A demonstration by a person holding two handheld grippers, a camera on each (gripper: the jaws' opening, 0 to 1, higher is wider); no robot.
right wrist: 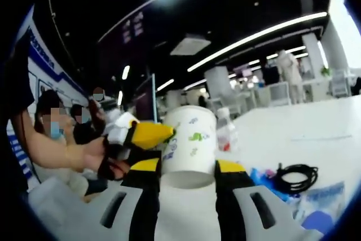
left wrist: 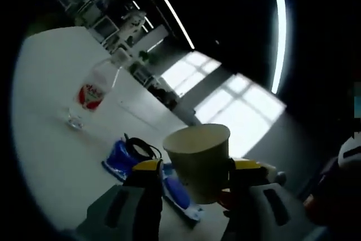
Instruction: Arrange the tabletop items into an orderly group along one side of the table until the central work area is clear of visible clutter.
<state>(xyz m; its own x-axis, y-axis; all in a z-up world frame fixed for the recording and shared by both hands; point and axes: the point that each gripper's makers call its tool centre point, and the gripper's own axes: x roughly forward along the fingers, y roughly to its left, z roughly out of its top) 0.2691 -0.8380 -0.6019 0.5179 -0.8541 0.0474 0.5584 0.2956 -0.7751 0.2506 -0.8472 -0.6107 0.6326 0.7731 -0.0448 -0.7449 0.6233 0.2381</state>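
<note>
Gripping: a pale, upright paper cup (left wrist: 198,159) is being clamped between the left tongs (left wrist: 194,182), above the white counter (left wrist: 51,139).
Right tongs: (right wrist: 187,167) being closed on that printed cup, mouth down.
Obstacles: clear plastic bottle (left wrist: 90,97), blue pouch (left wrist: 121,156), black cable (right wrist: 293,176) are lying nearby.

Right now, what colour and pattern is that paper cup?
White with small green and blue prints; the paper cup shows best in the right gripper view.
</note>
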